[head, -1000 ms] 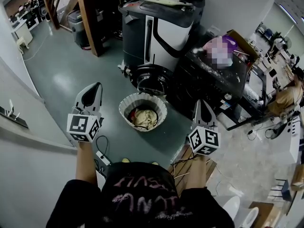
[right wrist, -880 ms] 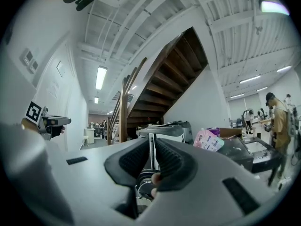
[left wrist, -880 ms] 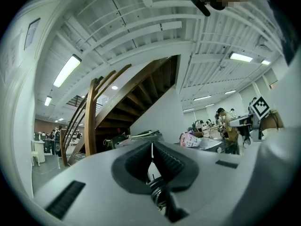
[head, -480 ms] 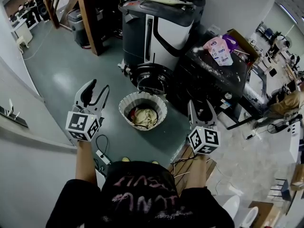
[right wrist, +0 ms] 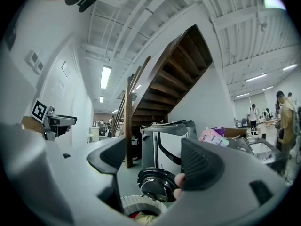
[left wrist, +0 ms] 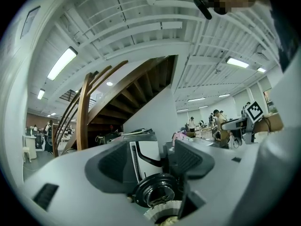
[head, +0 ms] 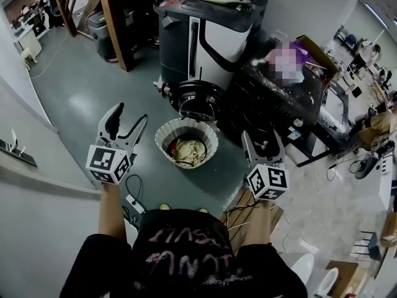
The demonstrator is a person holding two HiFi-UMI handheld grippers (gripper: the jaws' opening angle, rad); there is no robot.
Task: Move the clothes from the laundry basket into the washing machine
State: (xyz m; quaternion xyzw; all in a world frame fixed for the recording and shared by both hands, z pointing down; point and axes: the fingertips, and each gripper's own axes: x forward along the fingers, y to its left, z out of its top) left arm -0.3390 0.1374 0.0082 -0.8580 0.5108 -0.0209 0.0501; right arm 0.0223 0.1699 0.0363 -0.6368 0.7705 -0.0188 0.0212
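We hold the left gripper (head: 131, 113) and right gripper (head: 262, 138) level, their jaws just opened and empty, above either side of the laundry basket (head: 209, 140). The clothes (head: 188, 151) lie inside it, before the washing machine (head: 208, 39). We should reach down and pinch one garment deep. The basket sits on a green floor (head: 74, 98) in a cluttered workshop.

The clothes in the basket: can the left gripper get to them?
Probably yes. The left gripper, its jaws just opening and empty, hangs beside the basket, and nothing covers the clothes.
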